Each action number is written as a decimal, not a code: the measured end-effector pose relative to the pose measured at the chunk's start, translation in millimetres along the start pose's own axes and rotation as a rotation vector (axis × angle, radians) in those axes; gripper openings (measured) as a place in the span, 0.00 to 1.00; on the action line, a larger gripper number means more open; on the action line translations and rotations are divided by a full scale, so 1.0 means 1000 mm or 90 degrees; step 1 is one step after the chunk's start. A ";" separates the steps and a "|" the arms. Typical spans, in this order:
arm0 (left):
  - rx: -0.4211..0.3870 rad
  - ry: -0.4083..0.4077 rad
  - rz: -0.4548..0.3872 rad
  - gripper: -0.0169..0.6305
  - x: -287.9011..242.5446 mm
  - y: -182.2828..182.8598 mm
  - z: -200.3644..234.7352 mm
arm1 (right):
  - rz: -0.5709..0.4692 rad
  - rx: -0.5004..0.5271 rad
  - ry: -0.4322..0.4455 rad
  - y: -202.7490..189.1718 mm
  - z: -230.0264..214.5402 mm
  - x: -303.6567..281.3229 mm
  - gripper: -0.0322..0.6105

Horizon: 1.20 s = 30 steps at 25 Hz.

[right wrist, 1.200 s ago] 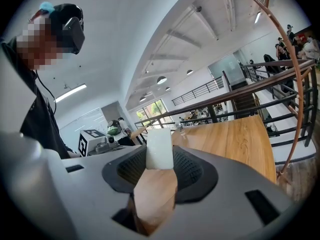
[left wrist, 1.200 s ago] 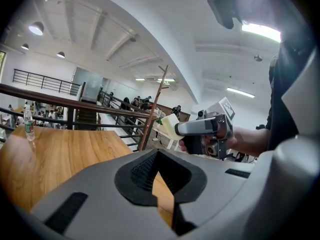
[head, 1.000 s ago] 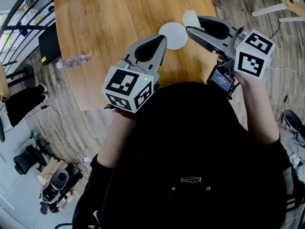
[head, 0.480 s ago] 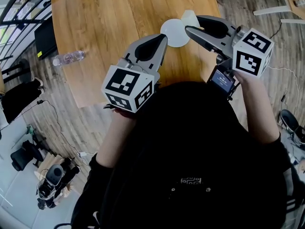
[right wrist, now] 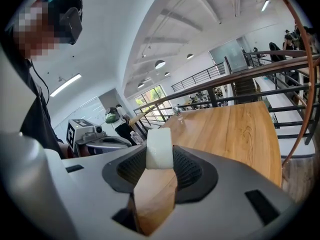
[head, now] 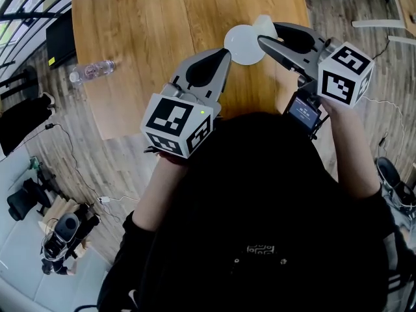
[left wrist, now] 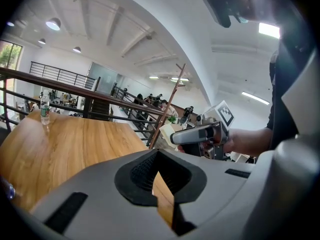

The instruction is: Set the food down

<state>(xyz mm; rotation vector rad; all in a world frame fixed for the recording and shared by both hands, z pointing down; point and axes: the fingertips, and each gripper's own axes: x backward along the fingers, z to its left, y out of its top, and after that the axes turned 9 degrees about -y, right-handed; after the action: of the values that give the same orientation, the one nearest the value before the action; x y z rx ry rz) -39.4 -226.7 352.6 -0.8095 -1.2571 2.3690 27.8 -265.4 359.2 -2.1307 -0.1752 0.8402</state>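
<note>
A pale, cream-white block of food [head: 263,25] sits between the tips of my right gripper [head: 262,39], which is shut on it. In the right gripper view the food [right wrist: 159,145] stands upright between the dark pads of that gripper [right wrist: 159,162]. It hangs by the right edge of a round white plate [head: 239,44] on the wooden table [head: 149,31]. My left gripper [head: 223,54] is held near the plate's near edge, its jaws shut with nothing in them; its own view [left wrist: 157,158] shows only a sliver of table between the pads.
A clear water bottle [head: 91,70] lies near the table's left edge, and a dark flat object [head: 60,39] is beside that edge. Another bottle [left wrist: 45,109] stands at the table's far end. Metal railings run behind the table. Chairs and cables are on the wooden floor.
The head view has shifted a little, so table and plate sit slightly higher and further right. Both grippers keep their places by the plate, and the food stays gripped.
</note>
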 end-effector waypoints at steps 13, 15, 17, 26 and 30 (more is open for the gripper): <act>0.044 0.043 0.003 0.02 0.014 -0.023 0.014 | 0.060 0.009 -0.006 -0.032 -0.019 -0.039 0.32; 0.051 0.045 0.005 0.02 0.014 -0.025 0.014 | 0.074 -0.003 -0.012 -0.040 -0.027 -0.045 0.32; 0.058 0.047 0.007 0.02 0.016 -0.029 0.014 | 0.088 -0.015 -0.017 -0.048 -0.035 -0.051 0.32; 0.083 0.066 0.005 0.02 0.027 -0.043 0.018 | 0.142 -0.008 -0.043 -0.082 -0.061 -0.081 0.32; 0.093 0.074 0.007 0.02 0.030 -0.048 0.020 | 0.167 -0.011 -0.049 -0.099 -0.071 -0.091 0.32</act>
<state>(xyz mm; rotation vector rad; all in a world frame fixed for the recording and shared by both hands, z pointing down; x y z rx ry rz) -73.9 -197.1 392.1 -0.8944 -1.0239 2.3533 17.7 -282.0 509.7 -2.1676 0.0600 1.0764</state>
